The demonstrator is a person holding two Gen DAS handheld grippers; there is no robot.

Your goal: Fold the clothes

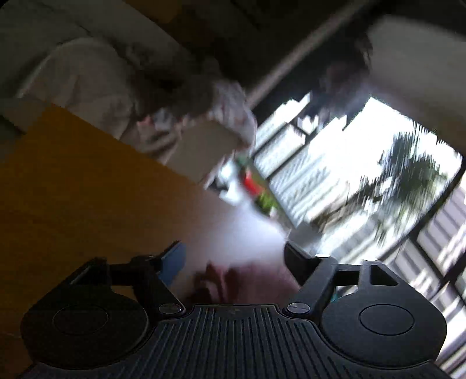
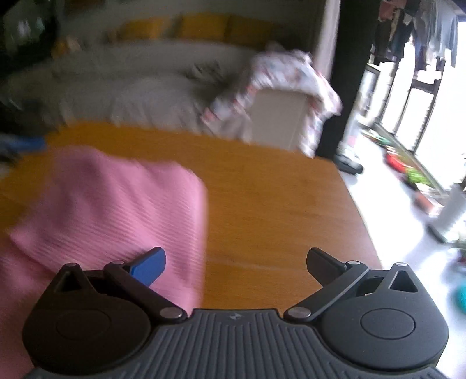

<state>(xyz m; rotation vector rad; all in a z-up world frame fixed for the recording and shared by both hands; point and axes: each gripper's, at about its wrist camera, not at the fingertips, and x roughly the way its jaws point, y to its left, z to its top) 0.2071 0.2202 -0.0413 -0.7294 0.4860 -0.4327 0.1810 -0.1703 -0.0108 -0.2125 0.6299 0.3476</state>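
While both views are smeared by blur, we read the right gripper (image 2: 236, 262) clearly: jaws spread wide, nothing between them, matte black linkage arms, one blue pad on its left finger (image 2: 150, 266), ribbed grey housing at the bottom of the frame. The pink garment (image 2: 110, 210) lies in the left half of the right wrist frame, on the wooden table (image 2: 262, 198); it is a fine ribbed knit, folded to a roughly rectangular slab with a straight right edge, and a lower layer spreads toward the lower left corner. The blue pad sits over the garment's lower right part; we cannot tell if it touches. The table is smooth orange-brown wood with a curved right edge. Beyond it, at upper centre, a pale cardboard box (image 2: 279, 116) has a floral white cloth (image 2: 291, 73) draped over it, against a soft grey sofa (image 2: 131, 87) with yellow cushions (image 2: 204, 26).

In the left wrist view, tilted and heavily blurred, the left gripper (image 1: 236, 259) also has its jaws apart and empty. A dim reddish-pink patch (image 1: 218, 280) shows low between the fingers, probably the garment, too blurred to confirm. A bright window (image 1: 364, 175) fills the right.
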